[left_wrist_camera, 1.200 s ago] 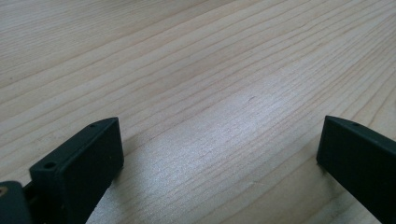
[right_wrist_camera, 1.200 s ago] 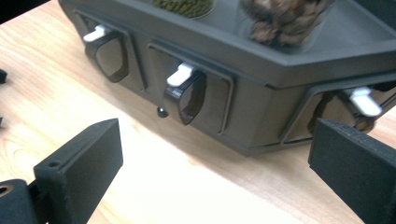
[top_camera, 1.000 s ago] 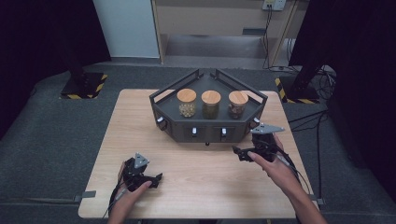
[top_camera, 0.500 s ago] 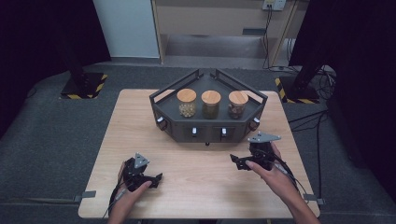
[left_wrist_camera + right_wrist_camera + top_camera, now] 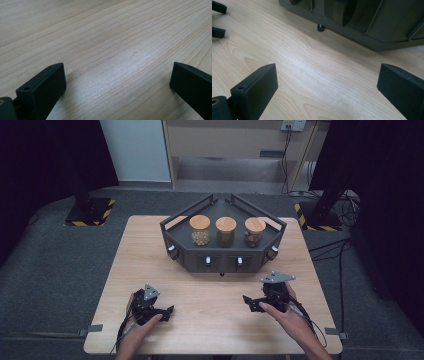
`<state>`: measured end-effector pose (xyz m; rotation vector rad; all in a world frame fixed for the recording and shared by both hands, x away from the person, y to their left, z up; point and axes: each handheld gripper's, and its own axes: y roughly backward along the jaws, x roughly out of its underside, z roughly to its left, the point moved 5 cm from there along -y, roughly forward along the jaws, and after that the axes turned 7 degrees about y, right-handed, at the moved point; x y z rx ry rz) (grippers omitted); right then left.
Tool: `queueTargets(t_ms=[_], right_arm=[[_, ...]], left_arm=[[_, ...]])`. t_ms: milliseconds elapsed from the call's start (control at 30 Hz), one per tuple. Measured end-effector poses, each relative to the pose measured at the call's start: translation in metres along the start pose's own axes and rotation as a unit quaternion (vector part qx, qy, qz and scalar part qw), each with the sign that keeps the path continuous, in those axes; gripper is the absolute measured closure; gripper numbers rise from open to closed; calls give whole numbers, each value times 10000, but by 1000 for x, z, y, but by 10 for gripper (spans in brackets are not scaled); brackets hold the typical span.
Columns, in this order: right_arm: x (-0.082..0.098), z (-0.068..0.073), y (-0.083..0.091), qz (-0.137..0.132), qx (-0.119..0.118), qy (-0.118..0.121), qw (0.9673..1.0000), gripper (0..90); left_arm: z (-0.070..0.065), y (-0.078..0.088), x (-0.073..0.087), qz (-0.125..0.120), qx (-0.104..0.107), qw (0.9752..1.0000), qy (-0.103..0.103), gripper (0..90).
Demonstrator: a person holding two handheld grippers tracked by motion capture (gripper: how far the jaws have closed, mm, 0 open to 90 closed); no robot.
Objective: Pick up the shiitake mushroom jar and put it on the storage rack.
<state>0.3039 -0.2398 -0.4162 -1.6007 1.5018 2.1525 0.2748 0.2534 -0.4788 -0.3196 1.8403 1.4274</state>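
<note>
Step in hand: you rest both grippers low on the near half of the table (image 5: 150, 245), in front of the rack (image 5: 172, 227); nothing is picked up yet, so this reads as the start.
Left gripper (image 5: 169, 311): you hold it near and to the left of the rack, jaws apart, nothing but bare wood between them.
Right gripper (image 5: 248, 302): you hold it near and to the right of the rack's front, jaws spread wide and empty.
Jars: the left jar (image 5: 200, 230), middle jar (image 5: 225, 231) and right jar (image 5: 255, 231) stand upright in a row inside the rack, each apart from its neighbour.
Next move: likely a lift and a forward reach over the rack's front wall to a jar; you need clearance above the rim.
Materials: pale, matt, grained wooden top; dark angular metal rack with small knobs in front; clear round jars with flat wooden lids.
</note>
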Motion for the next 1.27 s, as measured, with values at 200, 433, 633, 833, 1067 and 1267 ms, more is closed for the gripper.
queueTargets(t_ms=[200, 433, 633, 833, 1067, 1267], right_arm=[[13, 7, -18, 207, -20, -17, 9998, 38], [25, 13, -35, 359, -3, 31, 9994, 39], [35, 14, -42, 389, 44, 28, 9992, 39], [45, 16, -47, 399, 44, 113, 9991, 35], [52, 21, -47, 259, 131, 230, 9993, 29], [52, 21, -47, 266, 153, 232, 9993, 28]], left_arm=[[0, 0, 0, 0, 2, 10000, 1, 0], [0, 0, 0, 0, 2, 10000, 2, 0], [0, 0, 0, -1, 1, 10000, 2, 0], [0, 0, 0, -1, 1, 10000, 2, 0], [0, 0, 0, -3, -1, 10000, 3, 0], [0, 0, 0, -4, -2, 10000, 5, 0]])
